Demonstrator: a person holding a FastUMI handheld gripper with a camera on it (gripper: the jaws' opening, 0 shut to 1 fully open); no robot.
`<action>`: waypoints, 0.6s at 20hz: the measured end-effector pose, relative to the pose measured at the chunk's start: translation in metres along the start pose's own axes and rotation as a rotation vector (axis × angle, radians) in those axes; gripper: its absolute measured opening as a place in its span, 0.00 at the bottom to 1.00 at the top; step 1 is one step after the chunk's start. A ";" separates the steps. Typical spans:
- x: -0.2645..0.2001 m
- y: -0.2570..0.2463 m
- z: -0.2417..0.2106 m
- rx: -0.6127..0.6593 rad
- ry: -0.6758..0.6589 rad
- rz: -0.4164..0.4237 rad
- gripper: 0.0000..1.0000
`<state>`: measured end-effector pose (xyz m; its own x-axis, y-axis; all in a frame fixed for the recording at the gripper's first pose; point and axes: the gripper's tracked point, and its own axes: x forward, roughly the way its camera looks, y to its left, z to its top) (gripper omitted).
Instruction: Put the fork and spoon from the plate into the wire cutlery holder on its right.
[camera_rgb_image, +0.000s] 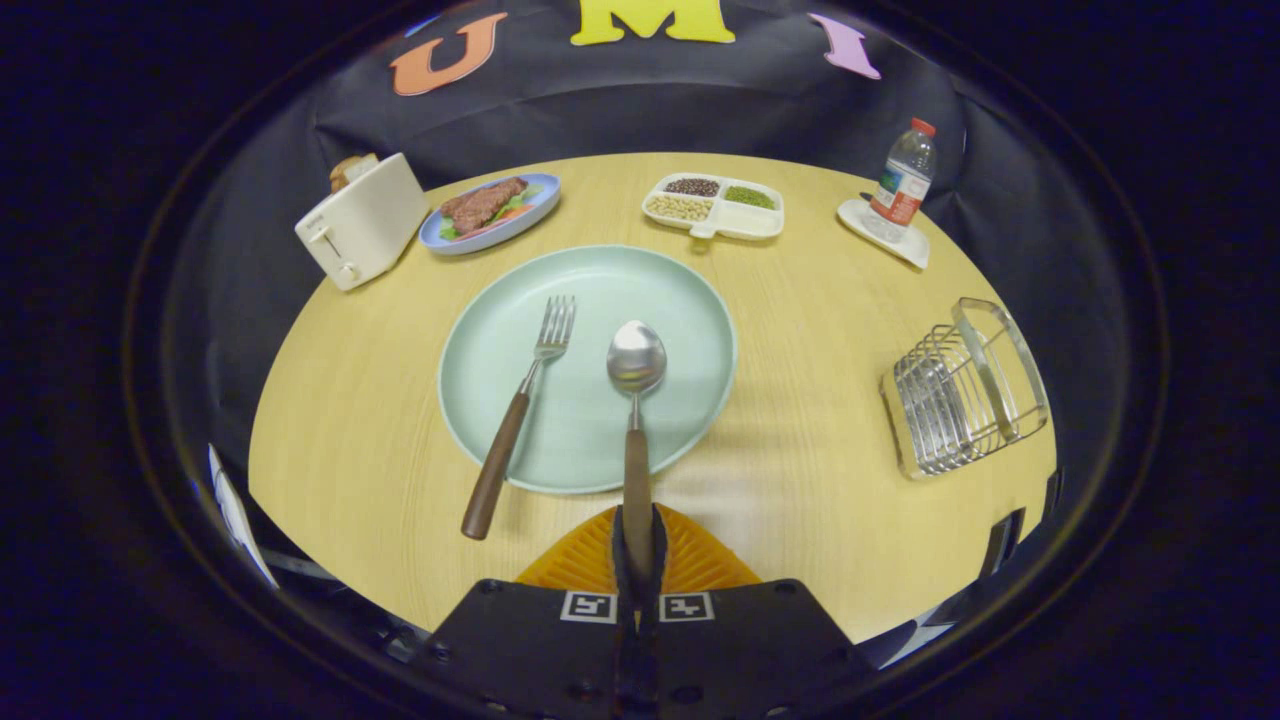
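The round wooden bench (820, 400) carries everything, and the pale green plate (680, 300) at its middle serves as the landmark. The gripper (637, 545) sits low at the bench's near edge, just short of the plate's near rim, pointing straight across the plate toward the far side; its jaws are clenched on the brown handle end of the spoon (636, 400), with both fingers (700, 560) pressed against that handle. The spoon runs straight away from the jaws, its handle crossing the plate's near rim and its shiny bowl lying face up near the plate's centre. The fork (520, 415) lies on the left part of the plate, just beside the spoon but apart from it, tines pointing to the far side and its brown handle slanting back over the near-left rim onto the bench. The wire cutlery holder (960, 395) stands well to the right of the plate, near the bench's right edge. Beyond the plate to the far left is a white toaster (362, 220), next to it a blue dish of food (490, 210); straight beyond the plate a white divided tray (714, 205) of beans; to the far right a water bottle (903, 180) standing on a small white tray.
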<state>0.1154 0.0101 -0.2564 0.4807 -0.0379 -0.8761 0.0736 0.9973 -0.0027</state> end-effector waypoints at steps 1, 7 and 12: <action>-0.007 -0.002 0.002 0.000 -0.008 0.002 0.01; -0.037 -0.018 0.006 0.018 -0.051 0.044 0.00; -0.069 -0.040 0.004 0.031 -0.092 0.085 0.01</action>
<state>0.0823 -0.0278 -0.1937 0.5641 0.0400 -0.8248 0.0557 0.9947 0.0863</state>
